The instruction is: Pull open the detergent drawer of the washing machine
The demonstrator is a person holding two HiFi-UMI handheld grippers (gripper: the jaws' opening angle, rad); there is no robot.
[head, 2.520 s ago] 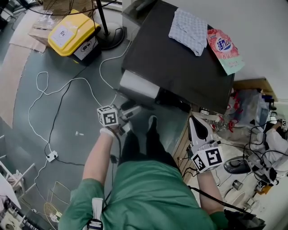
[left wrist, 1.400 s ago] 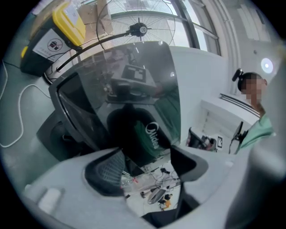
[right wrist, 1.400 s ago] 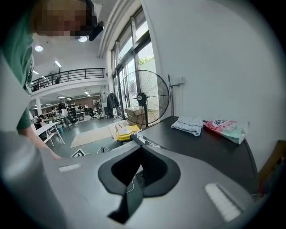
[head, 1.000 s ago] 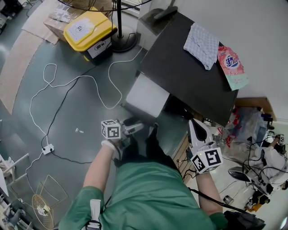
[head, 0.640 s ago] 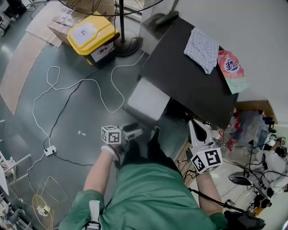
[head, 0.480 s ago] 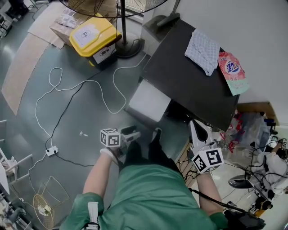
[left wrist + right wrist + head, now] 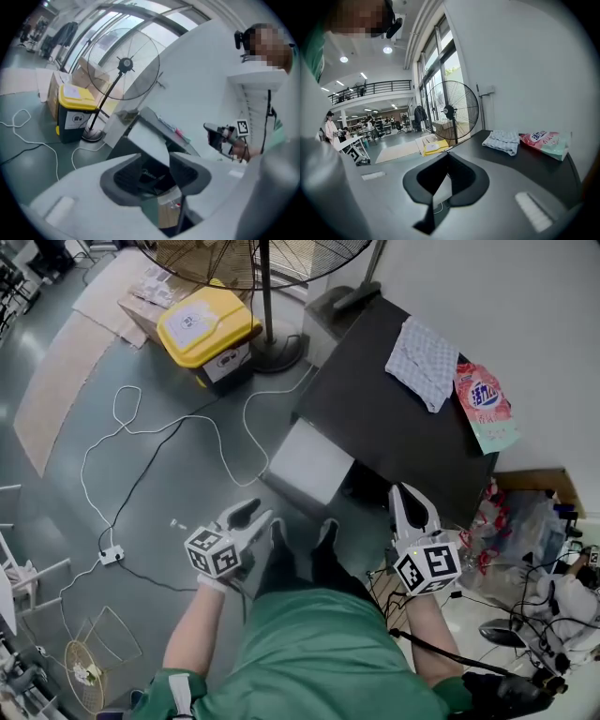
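Grey workshop floor (image 7: 84,521) around a dark washing machine (image 7: 394,423); its pale detergent drawer (image 7: 309,463) juts from the front, seemingly pulled out already.
Left gripper (image 7: 253,517) hangs near the drawer without touching it, its jaws just closing, half apart on nothing. Right gripper (image 7: 403,495) is pinched together, empty. Likely wisest to keep both clear of the drawer. Front panel, drawer runners and compartments are hidden.

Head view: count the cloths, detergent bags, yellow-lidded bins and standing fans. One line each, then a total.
Grey checked fabric cloth: 1
Pink-and-green plastic detergent bag: 1
Yellow-lidded box-shaped bin: 1
Wire-caged standing fan: 1
Total: 4
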